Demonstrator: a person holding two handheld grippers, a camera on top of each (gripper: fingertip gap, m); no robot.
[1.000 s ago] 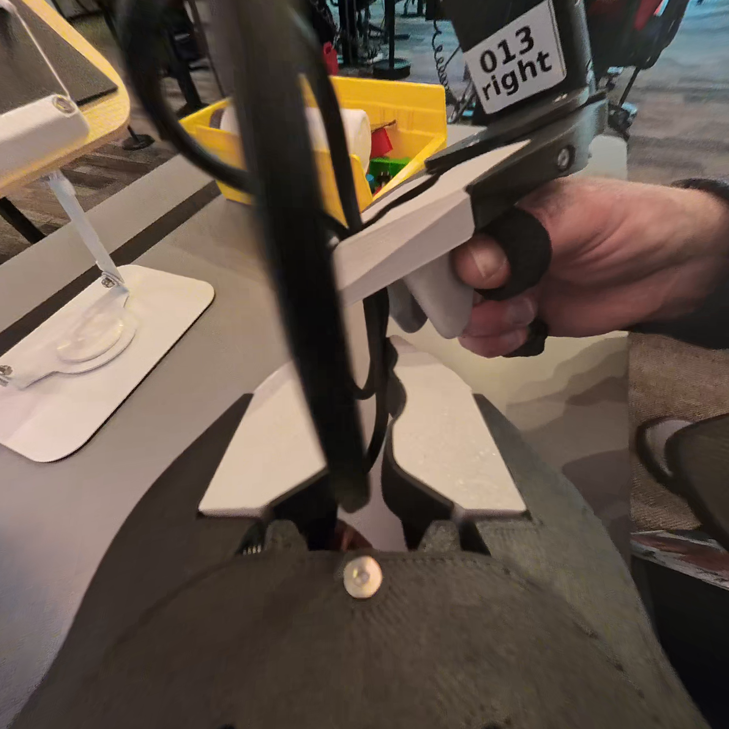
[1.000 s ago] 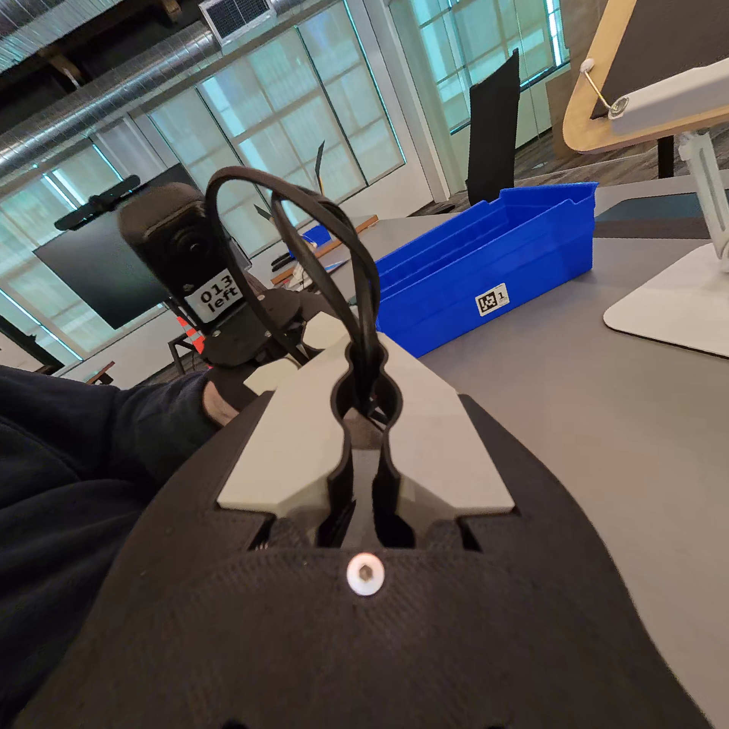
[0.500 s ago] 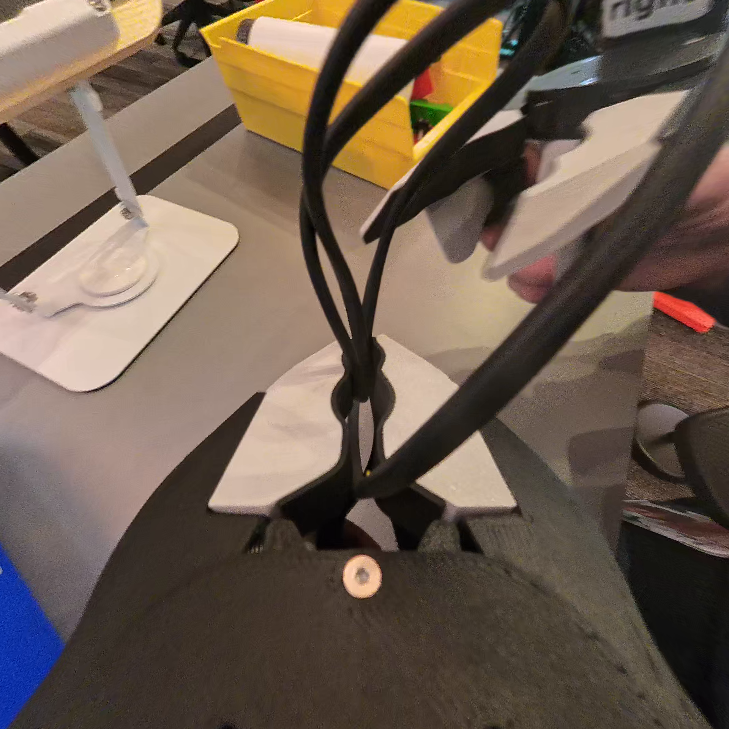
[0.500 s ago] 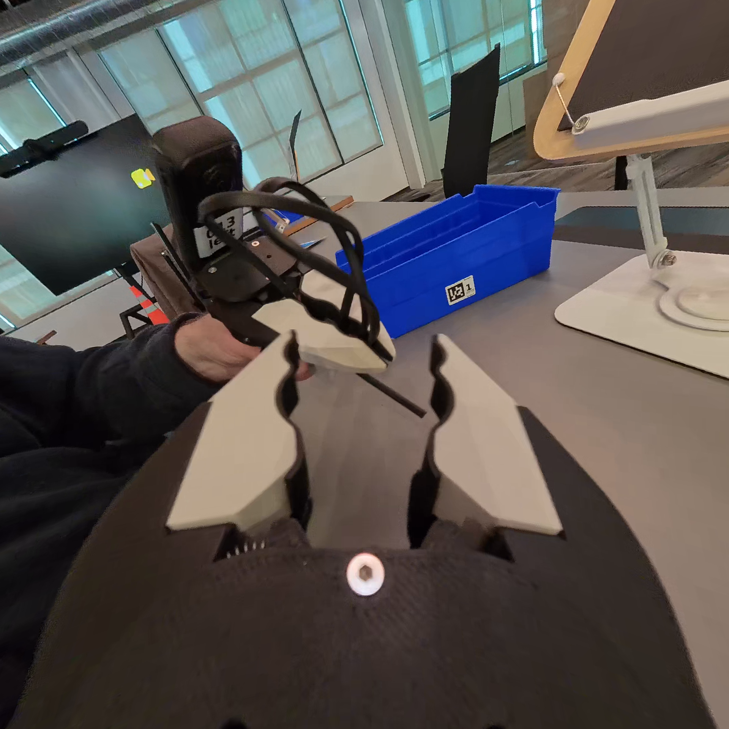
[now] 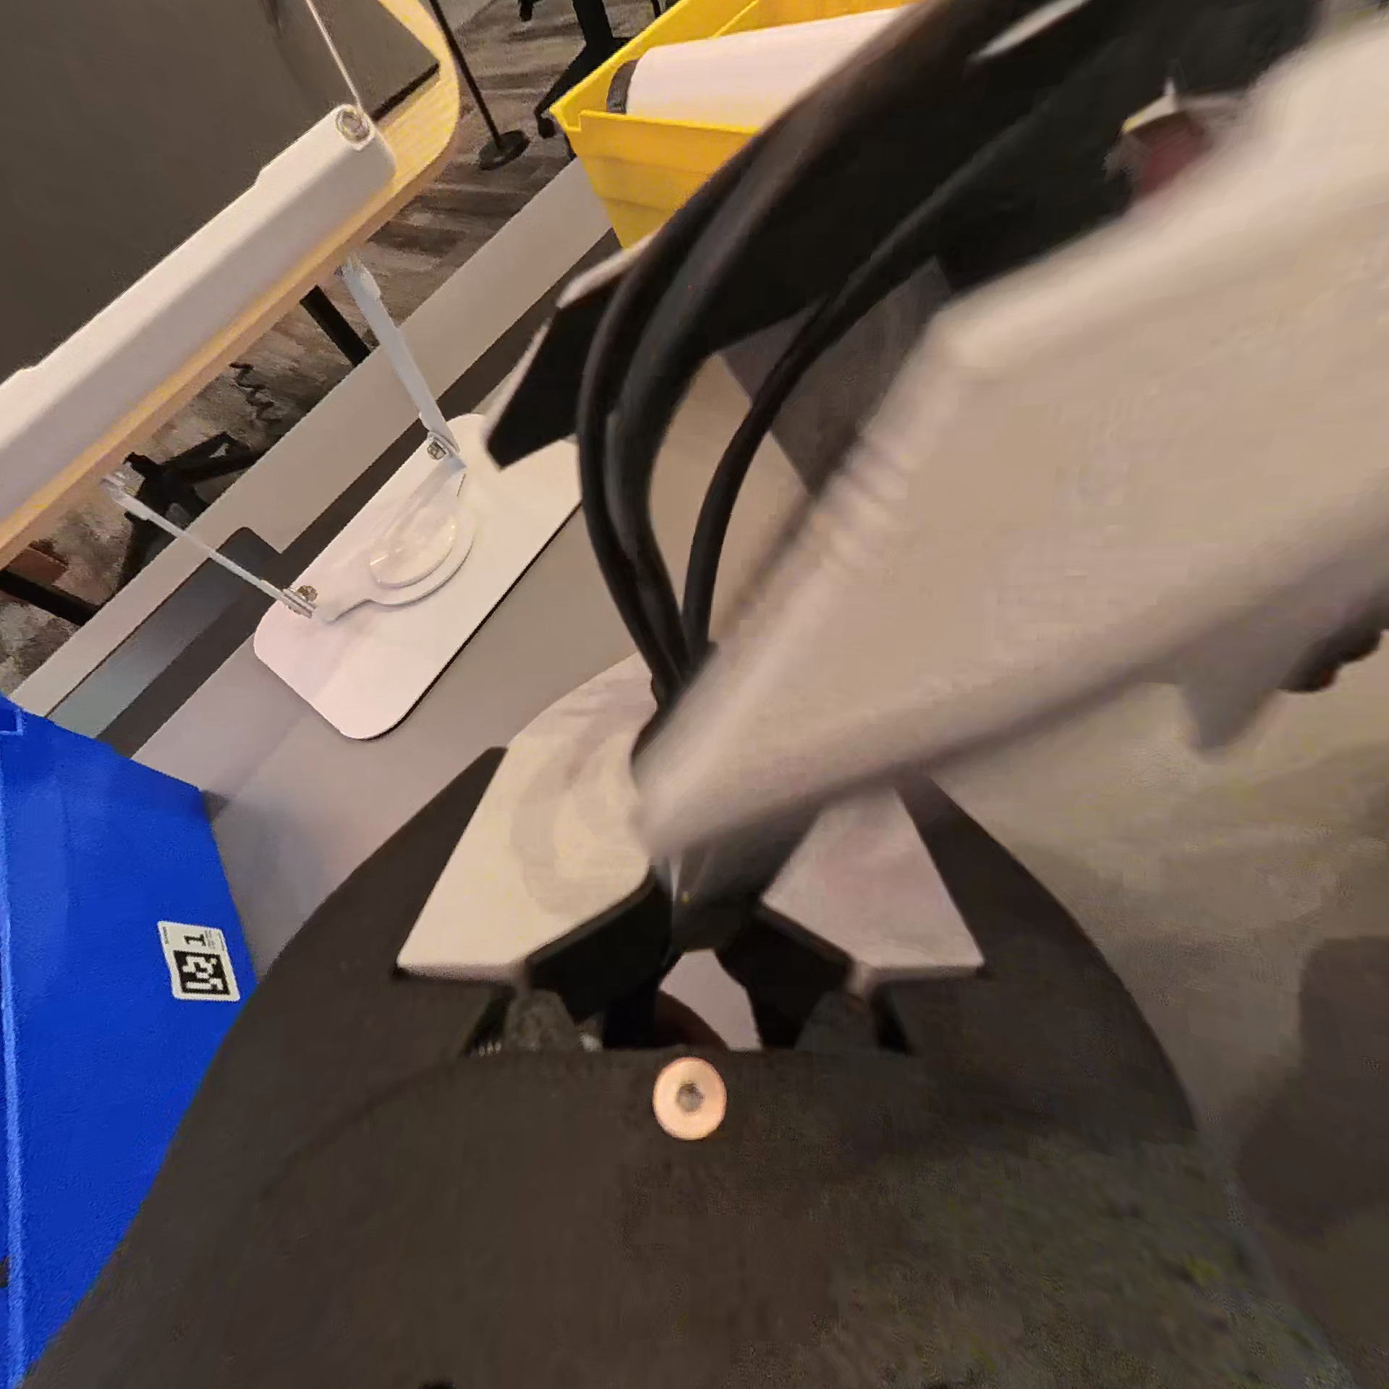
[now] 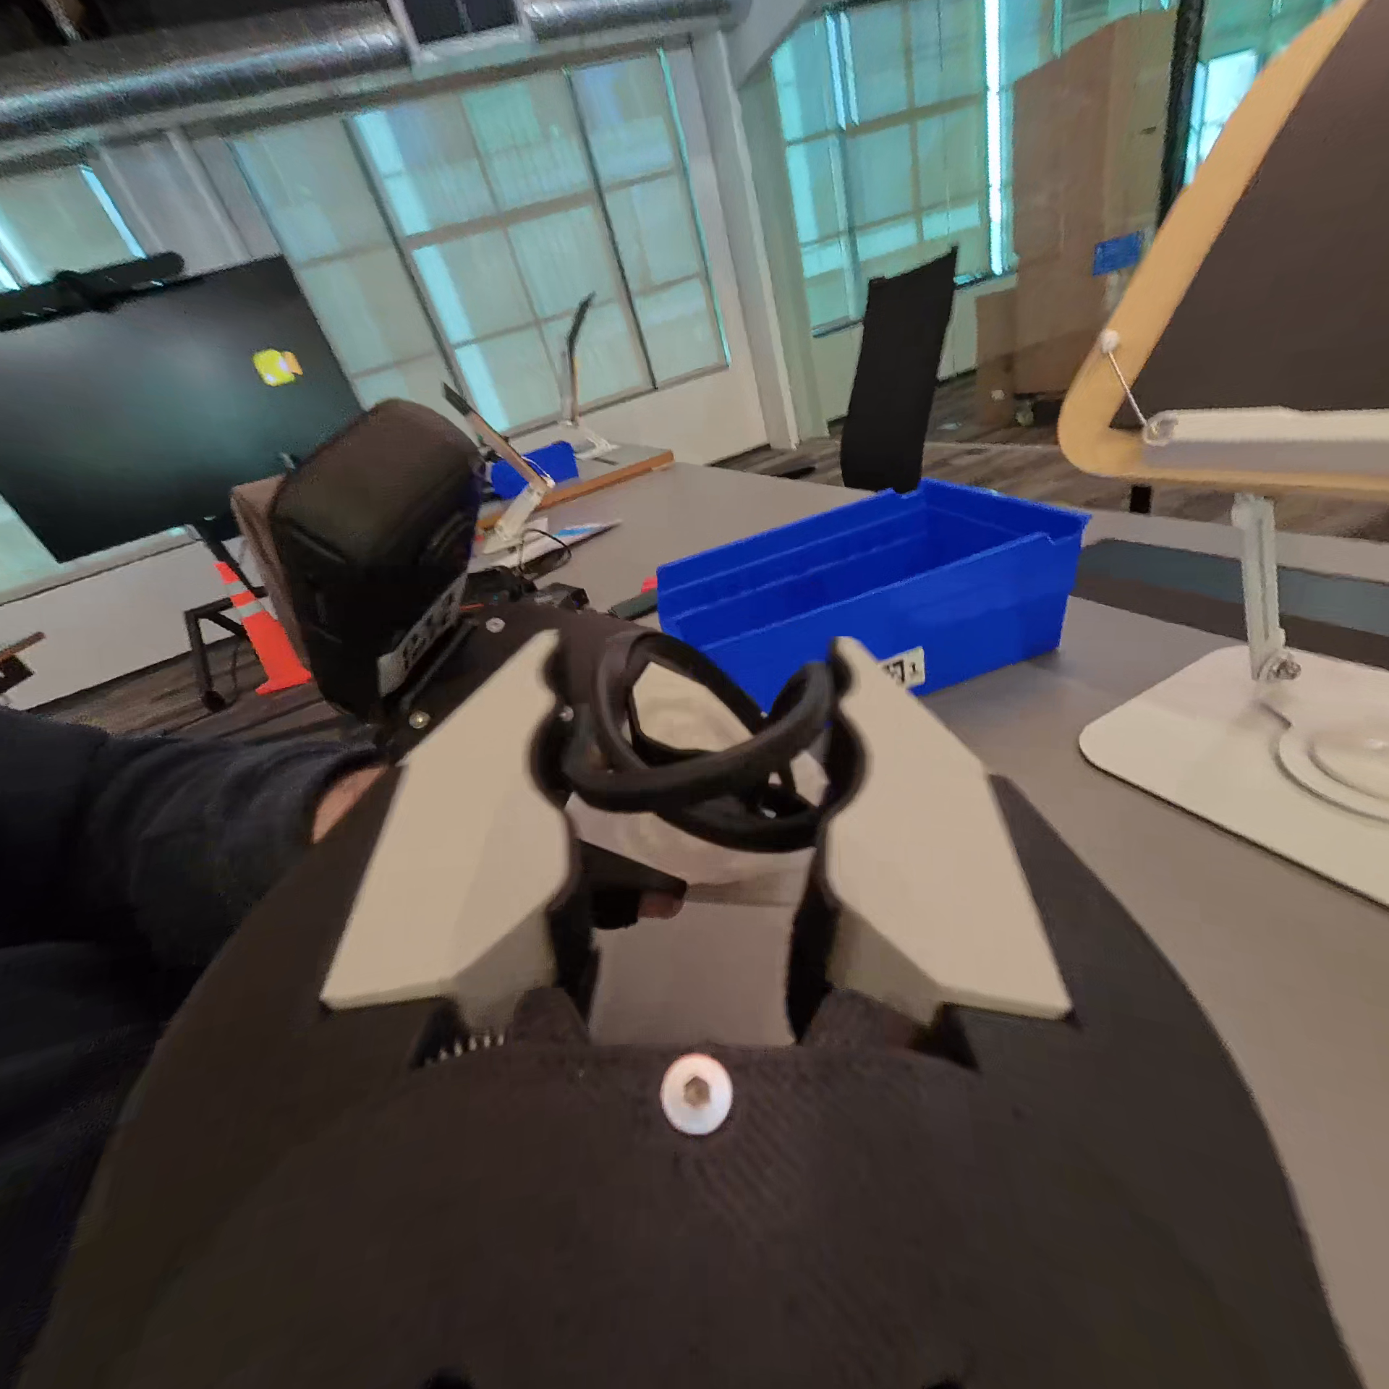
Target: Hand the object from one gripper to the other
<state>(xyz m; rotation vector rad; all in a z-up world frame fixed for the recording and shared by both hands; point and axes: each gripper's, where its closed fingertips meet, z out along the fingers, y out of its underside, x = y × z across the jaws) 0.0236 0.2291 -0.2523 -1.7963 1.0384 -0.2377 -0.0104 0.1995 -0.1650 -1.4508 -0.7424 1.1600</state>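
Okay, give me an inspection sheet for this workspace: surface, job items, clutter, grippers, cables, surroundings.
Surface: grey table, bare in front of the grippers.
Job's things: coiled black cable, pinched at its gathered end in the left gripper.
Clutter: blue bin, looks empty; yellow bin holding a white roll; white stand base.
Grippers: left jaws shut on the cable; right gripper jaws open around the loops.
Cables: only the coil.
Surroundings: windows, dark screen, orange cone.
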